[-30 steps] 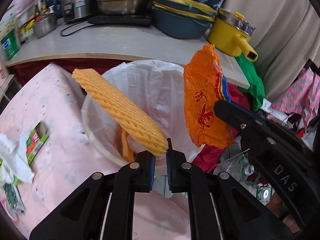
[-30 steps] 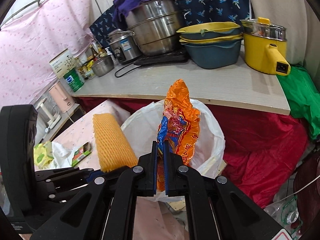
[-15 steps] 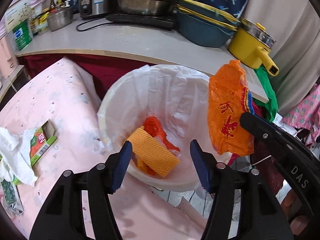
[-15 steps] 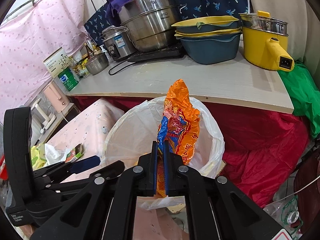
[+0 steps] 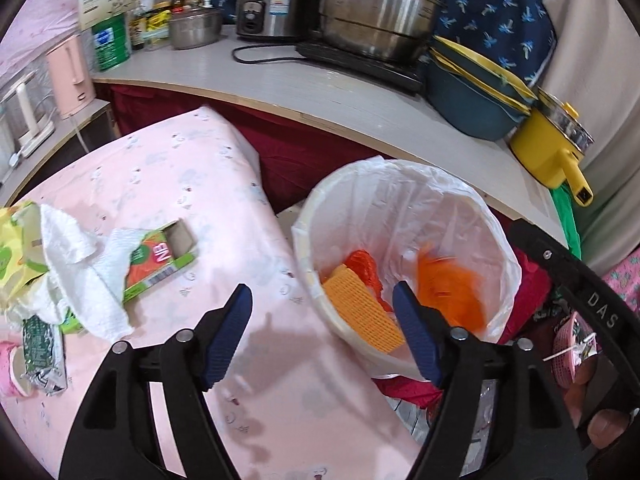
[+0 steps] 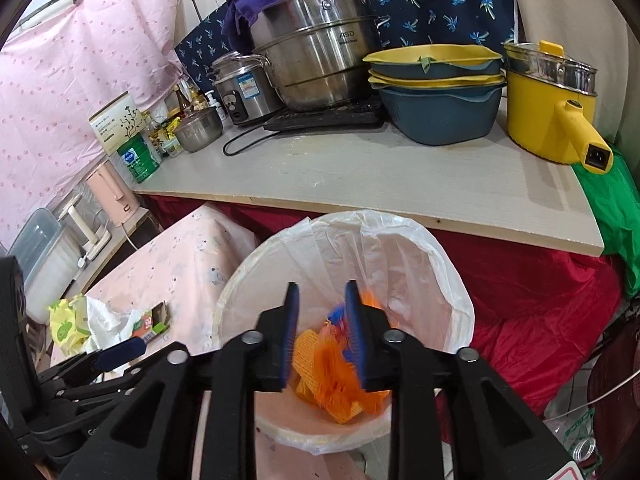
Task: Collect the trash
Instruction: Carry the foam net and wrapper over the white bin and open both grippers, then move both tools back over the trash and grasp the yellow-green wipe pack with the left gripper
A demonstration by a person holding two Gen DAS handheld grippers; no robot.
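Observation:
A white-lined bin stands beside the pink table. Inside lie the yellow foam net and an orange snack bag, blurred in motion. My left gripper is open and empty over the table edge and bin rim. My right gripper is open and empty above the bin. On the table lie a white paper towel, a green-red carton, a yellow-green wrapper and a dark green packet.
A pink table is at left. A grey counter behind the bin carries steel pots, blue basins and a yellow pot. Red cloth and clutter lie right of the bin.
My left gripper opened and the foam net dropped into the bin, then it swung left over the table. My right gripper opened and the orange bag fell into the bin.

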